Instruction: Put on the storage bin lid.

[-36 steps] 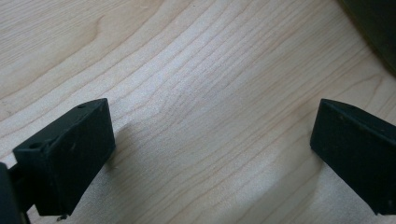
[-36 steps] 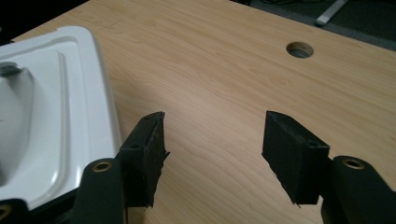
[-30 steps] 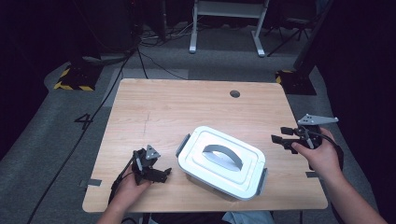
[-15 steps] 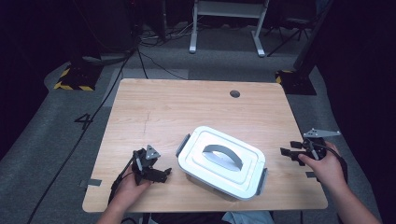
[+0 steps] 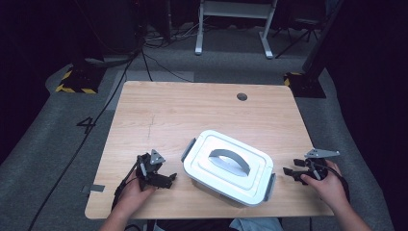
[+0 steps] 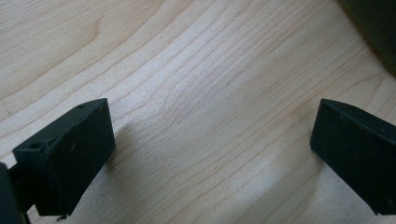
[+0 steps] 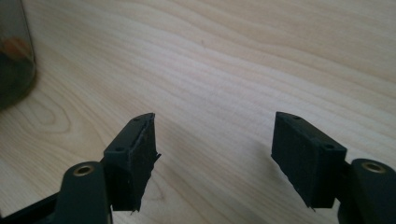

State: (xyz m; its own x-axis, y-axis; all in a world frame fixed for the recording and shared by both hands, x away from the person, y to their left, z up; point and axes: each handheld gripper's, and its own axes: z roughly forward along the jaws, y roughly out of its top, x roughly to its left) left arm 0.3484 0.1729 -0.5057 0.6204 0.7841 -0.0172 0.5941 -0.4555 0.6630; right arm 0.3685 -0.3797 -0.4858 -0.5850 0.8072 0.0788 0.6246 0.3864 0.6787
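So there's a white lidded storage box (image 5: 227, 167) with a grey handle (image 5: 230, 160) sitting at about 6 o'clock on the wooden desk (image 5: 192, 110), turned a bit diagonal, grey latches at both ends. Lid looks closed, can't say whether the latches are actually clipped.

The left claw (image 5: 169, 178) is parked at roughly 8 o'clock, near the box's left end but not touching, jaws spread wide with just bare wood between them in the left gripper view. The right claw (image 5: 288, 172) is at about 4 o'clock, near the right latch (image 5: 269, 186), and its jaws have just been opening. They're wide with nothing between them, only desk grain in the right gripper view.

My guess is they're about to go for the latches or the handle. What worries me is that the box sits close to the near edge of the desk. If one claw pushes on a latch while the other isn't bracing, the box could skid or spin toward the person's lap. Also those smooth latches look easy for a flat pad to slip off.
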